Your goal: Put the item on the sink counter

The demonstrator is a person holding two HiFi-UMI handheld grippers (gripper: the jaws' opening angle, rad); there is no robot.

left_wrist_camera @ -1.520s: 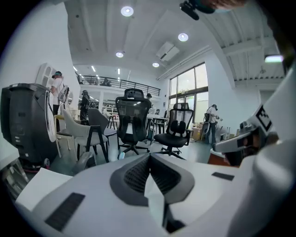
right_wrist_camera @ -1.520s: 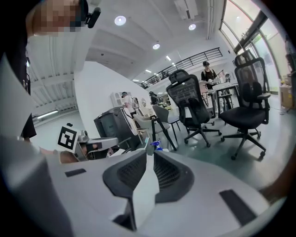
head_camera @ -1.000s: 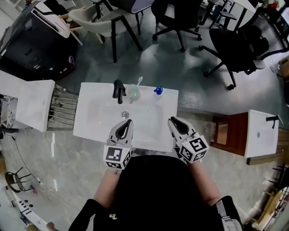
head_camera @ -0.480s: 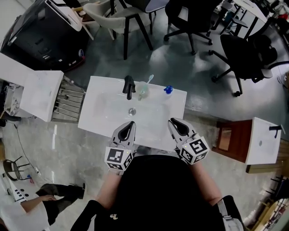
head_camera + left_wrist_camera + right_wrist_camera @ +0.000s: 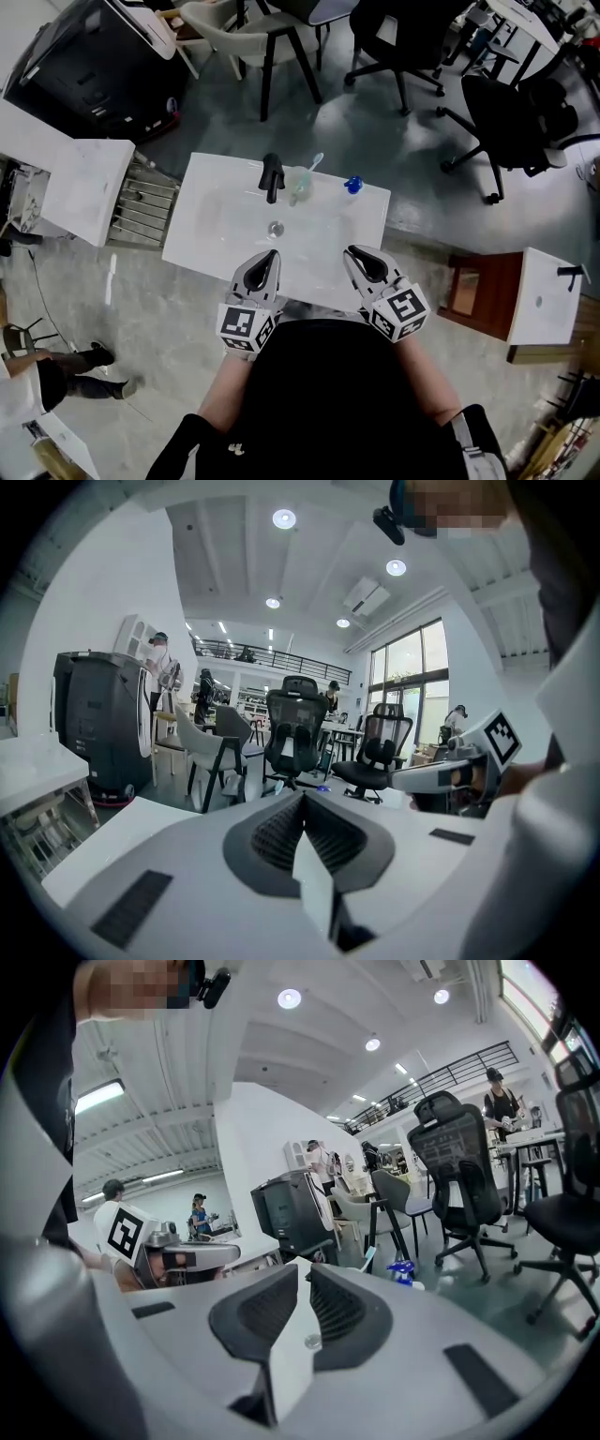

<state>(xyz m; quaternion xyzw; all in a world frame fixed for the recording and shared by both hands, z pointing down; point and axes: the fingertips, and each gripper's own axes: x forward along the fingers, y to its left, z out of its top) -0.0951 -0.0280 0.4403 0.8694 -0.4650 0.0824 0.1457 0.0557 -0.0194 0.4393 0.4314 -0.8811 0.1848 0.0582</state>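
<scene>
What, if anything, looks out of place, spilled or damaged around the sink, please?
Nothing stands out. The cup holding a toothbrush stands upright beside the black faucet on the back rim of the sink, and the small blue item sits apart to its right. No spill or damage shows.

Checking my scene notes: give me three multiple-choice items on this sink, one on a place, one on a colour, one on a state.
1. Where does the bottle stand?
A in the basin
B on the sink's far rim
C on the floor
2. What colour is the faucet?
A black
B chrome
C white
3. How is the left gripper?
A shut on a towel
B wide open
C shut, empty

1 B: the head view shows it on the far rim, beside the cup.
2 A: it shows dark against the white basin.
3 C: its jaws meet with nothing between.
</scene>
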